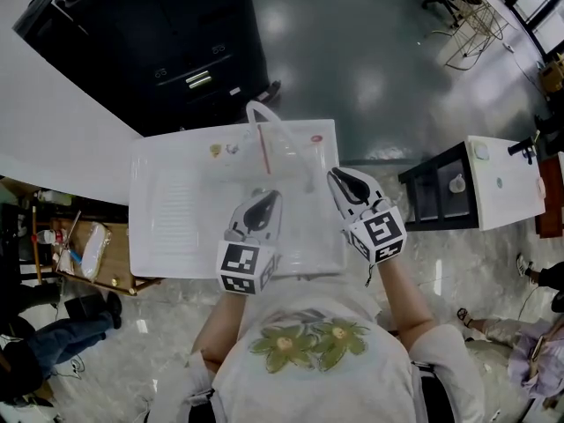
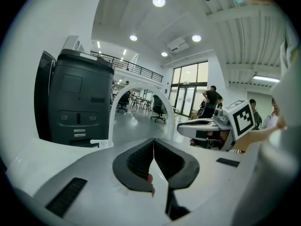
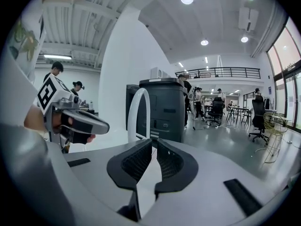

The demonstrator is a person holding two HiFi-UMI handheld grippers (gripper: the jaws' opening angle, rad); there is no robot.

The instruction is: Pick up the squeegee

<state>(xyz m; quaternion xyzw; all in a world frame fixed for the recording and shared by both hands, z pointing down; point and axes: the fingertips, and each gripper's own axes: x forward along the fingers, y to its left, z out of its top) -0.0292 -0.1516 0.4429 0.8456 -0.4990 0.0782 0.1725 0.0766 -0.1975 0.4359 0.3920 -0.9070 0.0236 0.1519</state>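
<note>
Red-handled slim squeegee lies in white sink, below arched white faucet, not yet grasped. Left hand-held gripper closed, empty, just short of squeegee; right hand-held gripper closed, beside. Whole pickup remains.

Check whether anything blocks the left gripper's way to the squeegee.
Nothing visible does. The red squeegee lies in the sink just ahead of the left gripper, with bare basin between them. The faucet arches close beside it, so keep clear of that. The jaws are together and would need opening first.
</note>
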